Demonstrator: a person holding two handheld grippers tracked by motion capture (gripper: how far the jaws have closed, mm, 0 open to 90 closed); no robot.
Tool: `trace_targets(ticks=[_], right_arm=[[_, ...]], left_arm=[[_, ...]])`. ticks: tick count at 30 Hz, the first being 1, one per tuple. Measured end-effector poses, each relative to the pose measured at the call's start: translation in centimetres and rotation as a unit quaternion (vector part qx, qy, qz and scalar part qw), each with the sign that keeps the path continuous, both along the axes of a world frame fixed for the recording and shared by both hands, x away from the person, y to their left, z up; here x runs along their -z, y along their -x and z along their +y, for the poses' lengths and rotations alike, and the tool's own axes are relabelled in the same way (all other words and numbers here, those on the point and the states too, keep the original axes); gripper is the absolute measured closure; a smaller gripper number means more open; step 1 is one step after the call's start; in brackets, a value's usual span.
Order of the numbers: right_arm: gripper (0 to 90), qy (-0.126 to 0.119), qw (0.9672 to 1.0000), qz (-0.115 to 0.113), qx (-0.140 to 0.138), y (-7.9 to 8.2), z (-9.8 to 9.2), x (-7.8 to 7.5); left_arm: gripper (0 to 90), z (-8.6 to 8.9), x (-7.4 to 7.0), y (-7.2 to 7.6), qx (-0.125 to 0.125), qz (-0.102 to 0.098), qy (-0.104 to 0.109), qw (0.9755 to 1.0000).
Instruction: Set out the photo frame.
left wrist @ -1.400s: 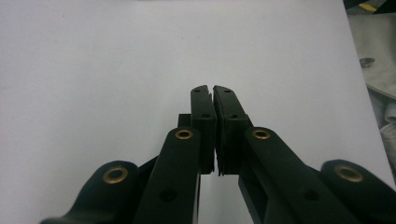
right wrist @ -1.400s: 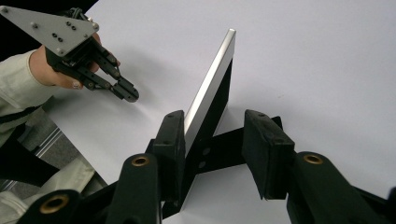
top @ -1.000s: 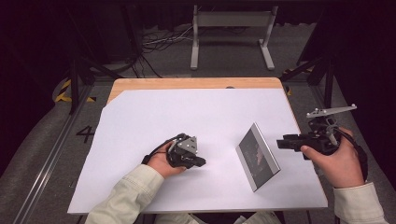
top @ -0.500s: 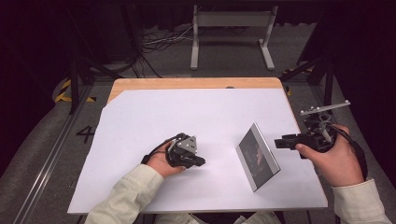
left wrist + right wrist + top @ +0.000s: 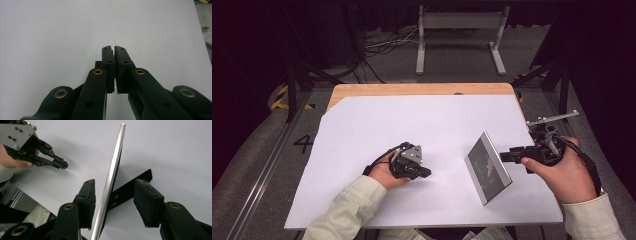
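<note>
A silver-edged picture frame stands tilted on the white table, propped by its black back stand. My right gripper reaches its right edge from the right. In the right gripper view the thin frame edge runs between the jaws of the right gripper. They have just been opening, and the right pad stands well clear of the frame. My left gripper rests on the table left of the frame, with the jaws of the left gripper shut on nothing. It is also in the right gripper view, where the left gripper points at the frame.
A wooden strip shows along the table's far edge. Beyond it stands a metal stand on the floor with cables. Bare white surface lies between the two hands and toward the back.
The right hand has shifted slightly toward the frame and lower. The frame stays standing in the same place. The left hand has not moved.
</note>
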State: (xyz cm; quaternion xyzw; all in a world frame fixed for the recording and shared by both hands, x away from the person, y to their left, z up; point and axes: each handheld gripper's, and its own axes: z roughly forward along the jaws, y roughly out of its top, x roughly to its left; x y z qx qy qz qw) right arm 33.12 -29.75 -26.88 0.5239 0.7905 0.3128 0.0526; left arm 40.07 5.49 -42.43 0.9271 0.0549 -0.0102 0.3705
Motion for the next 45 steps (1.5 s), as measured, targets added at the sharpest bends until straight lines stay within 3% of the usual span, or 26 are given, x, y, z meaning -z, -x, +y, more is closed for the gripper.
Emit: trace_targets(ticks=[31,45], right_arm=[[54.7,0.029,0.999,0.034,-0.002,-0.8,2.0,3.3],[68.4,0.05,0.997,0.06,0.002,-0.9,2.9,4.0]], left_arm=[[86.7,0.2,0.0,-0.2,0.002,0.008,0.012,0.9999],[87.1,0.3,0.0,-0.2,0.005,0.007,0.012,0.9999]])
